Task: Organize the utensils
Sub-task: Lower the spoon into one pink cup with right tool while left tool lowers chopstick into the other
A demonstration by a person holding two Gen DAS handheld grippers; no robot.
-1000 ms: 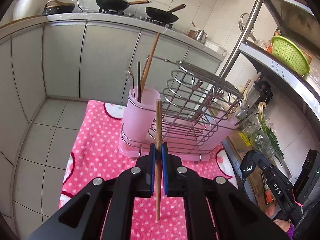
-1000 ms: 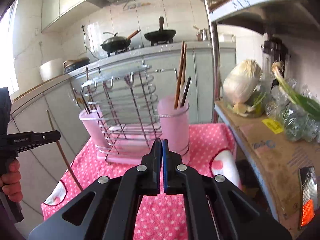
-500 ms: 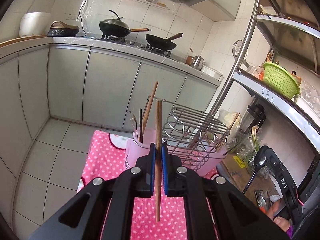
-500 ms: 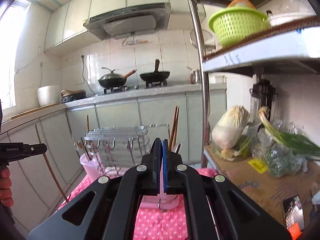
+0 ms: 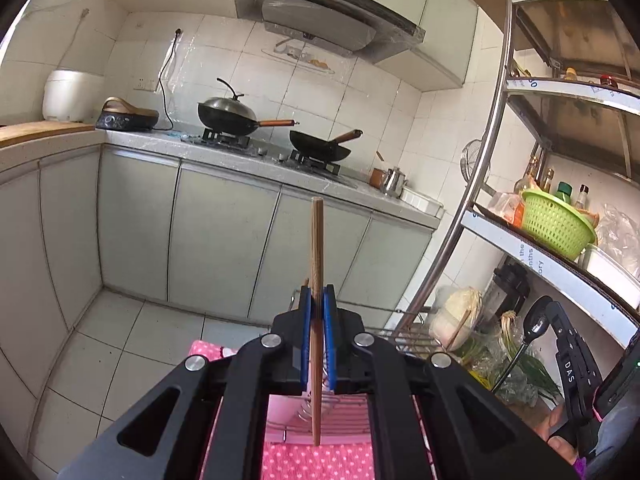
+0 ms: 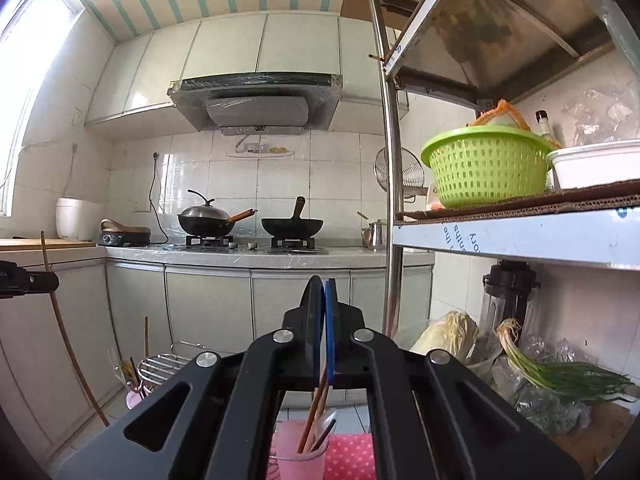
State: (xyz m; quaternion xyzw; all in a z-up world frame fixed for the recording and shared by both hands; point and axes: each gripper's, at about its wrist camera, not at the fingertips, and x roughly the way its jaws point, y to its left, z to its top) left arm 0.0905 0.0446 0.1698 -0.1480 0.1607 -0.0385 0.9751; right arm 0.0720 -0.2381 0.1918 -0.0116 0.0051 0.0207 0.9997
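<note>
My left gripper (image 5: 316,300) is shut on a wooden chopstick (image 5: 317,248), held upright, high above the pink dotted cloth (image 5: 320,460). The wire utensil rack (image 5: 344,412) shows mostly hidden under the jaws. My right gripper (image 6: 322,292) is shut and empty, raised above a pink cup (image 6: 300,458) holding chopsticks and a dark utensil. In the right wrist view the left gripper (image 6: 28,282) shows at far left with the chopstick (image 6: 64,332), and the rack's other end (image 6: 160,368) lies below it.
A metal shelf unit (image 6: 390,200) stands at the right with a green basket (image 6: 484,164), cabbage (image 6: 444,338) and spring onions (image 6: 560,376). Kitchen cabinets (image 5: 224,236) and a stove with two pans (image 5: 320,148) are behind. A black spoon (image 5: 528,336) shows near the right hand.
Both grippers have risen well above the rack and cups. The left one keeps the chopstick; the rack now sits low, mostly under the jaws.
</note>
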